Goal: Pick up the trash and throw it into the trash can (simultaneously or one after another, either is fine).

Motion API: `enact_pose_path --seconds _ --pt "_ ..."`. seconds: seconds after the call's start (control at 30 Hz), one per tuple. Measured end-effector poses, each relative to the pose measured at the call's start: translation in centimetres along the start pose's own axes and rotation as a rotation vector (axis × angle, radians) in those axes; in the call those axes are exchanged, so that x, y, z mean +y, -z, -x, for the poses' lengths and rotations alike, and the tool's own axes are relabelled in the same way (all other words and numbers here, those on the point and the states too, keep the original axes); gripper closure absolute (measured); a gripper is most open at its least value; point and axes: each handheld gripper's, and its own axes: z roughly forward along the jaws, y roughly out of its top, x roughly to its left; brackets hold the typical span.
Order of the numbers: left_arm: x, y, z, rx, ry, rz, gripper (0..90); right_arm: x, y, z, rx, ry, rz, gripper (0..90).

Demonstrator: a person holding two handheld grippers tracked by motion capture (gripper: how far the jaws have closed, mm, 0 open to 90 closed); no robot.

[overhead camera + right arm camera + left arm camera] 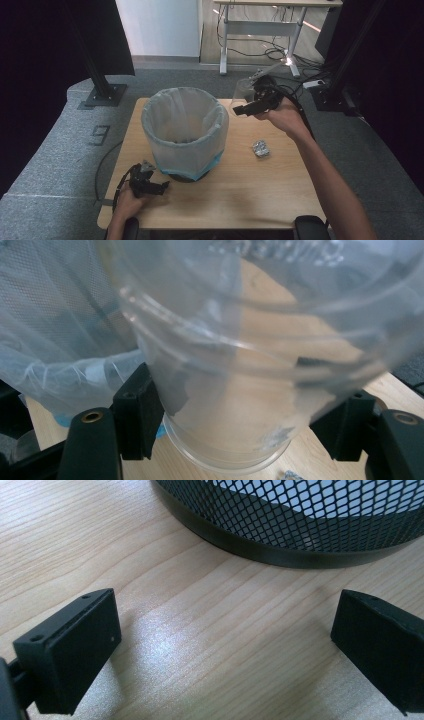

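A clear cup (235,365) is clamped by the right gripper (250,106) beside the bin (185,131), presumably for disposal. The left gripper (150,186) is rested at the bin's base, jaws apart.

A light wooden table (260,185) with a pale, fine grain carries the things. On it stands a black mesh wastebasket (185,132), lined with a translucent bag whose edge folds over the rim; it sits left of the table's middle, its dark base ring flat on the wood. To the right of the wastebasket, well apart from it, lies a small crumpled ball of foil (260,148). Just in front of the wastebasket's base, toward the table's near left corner, the left gripper (159,187) rests low over the wood.
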Motion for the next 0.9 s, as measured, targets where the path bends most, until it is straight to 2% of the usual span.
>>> enact_pose_path --seconds 0.47,0.9 --pt "0.0 0.0 0.0 0.000 0.000 0.000 0.0 2.4 -1.2 -1.5 0.039 0.040 0.006 29.9" --pt "0.0 0.0 0.0 0.000 0.000 0.000 0.0 4.6 -3.5 -3.4 0.076 0.087 0.002 29.9"
